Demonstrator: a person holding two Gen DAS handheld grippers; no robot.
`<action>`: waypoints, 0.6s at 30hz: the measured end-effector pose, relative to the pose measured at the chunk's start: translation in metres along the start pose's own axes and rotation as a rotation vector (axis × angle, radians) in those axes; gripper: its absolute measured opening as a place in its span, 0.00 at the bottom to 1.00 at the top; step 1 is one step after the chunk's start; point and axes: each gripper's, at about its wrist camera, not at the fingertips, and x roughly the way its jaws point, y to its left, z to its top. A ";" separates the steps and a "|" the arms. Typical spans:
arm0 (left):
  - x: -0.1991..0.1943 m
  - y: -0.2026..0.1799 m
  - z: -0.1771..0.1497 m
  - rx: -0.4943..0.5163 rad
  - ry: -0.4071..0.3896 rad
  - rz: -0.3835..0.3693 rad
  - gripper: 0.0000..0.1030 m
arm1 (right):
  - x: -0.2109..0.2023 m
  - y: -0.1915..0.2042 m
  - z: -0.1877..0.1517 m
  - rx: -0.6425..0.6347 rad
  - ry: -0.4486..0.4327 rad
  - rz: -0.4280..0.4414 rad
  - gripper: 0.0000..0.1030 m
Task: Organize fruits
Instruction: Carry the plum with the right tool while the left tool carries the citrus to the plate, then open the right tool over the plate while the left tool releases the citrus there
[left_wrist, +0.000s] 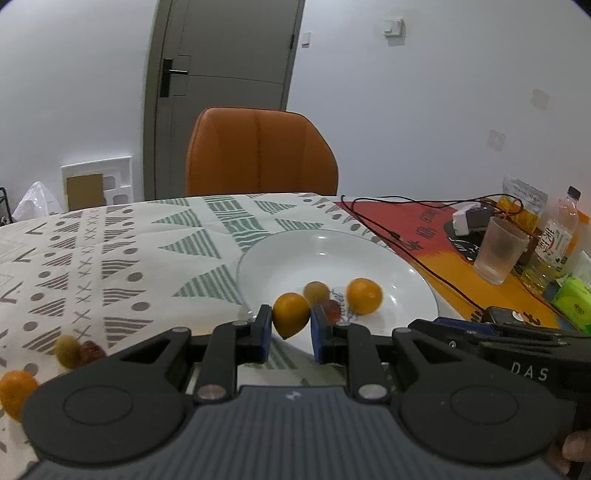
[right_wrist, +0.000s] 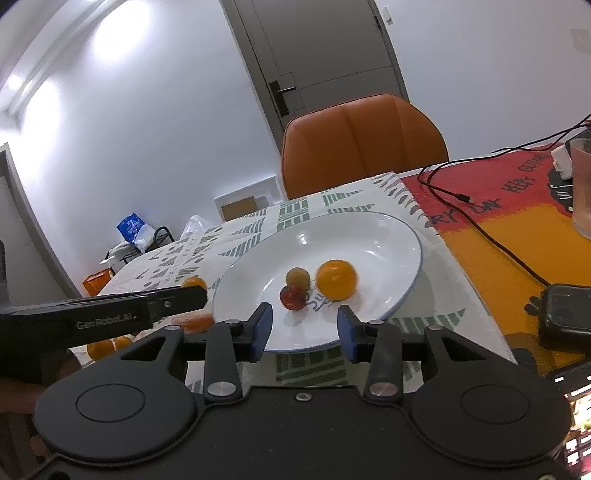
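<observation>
The left gripper (left_wrist: 291, 325) is clamped on a small orange fruit (left_wrist: 291, 314), its blue pads pressing both sides, held just over the near left rim of the white plate (left_wrist: 295, 251). The right gripper (right_wrist: 304, 330) stands open with nothing between its pads, hovering at the plate's near edge.

Three fruits lie in the plate: one orange (right_wrist: 337, 279), one yellowish-green grape (right_wrist: 297, 277) and one red grape (right_wrist: 293, 297), the two grapes touching and the orange just beside them. The far half of the plate is bare.

On the patterned tablecloth (left_wrist: 110, 251) to the left of the plate, the left wrist view shows three more pieces: a green grape (left_wrist: 67, 350), a dark red one (left_wrist: 91, 352) touching it, and another orange (left_wrist: 16, 393) at the picture's edge.

To the right, well apart from the plate, stand a frosted glass (left_wrist: 499, 251) and a bottle (left_wrist: 559, 232), with a black cable (left_wrist: 388, 225) running close past the plate's right rim. An orange chair (left_wrist: 260, 151) sits behind the table's far edge.
</observation>
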 end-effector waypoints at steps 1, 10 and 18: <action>0.002 -0.002 0.001 0.004 0.002 -0.002 0.20 | -0.001 -0.001 0.000 0.002 -0.001 -0.001 0.40; 0.008 -0.012 0.004 0.021 -0.012 0.006 0.28 | -0.001 -0.008 -0.002 0.019 -0.002 -0.012 0.46; -0.001 0.002 0.001 -0.005 -0.019 0.073 0.74 | 0.004 -0.004 -0.005 0.017 0.002 -0.060 0.70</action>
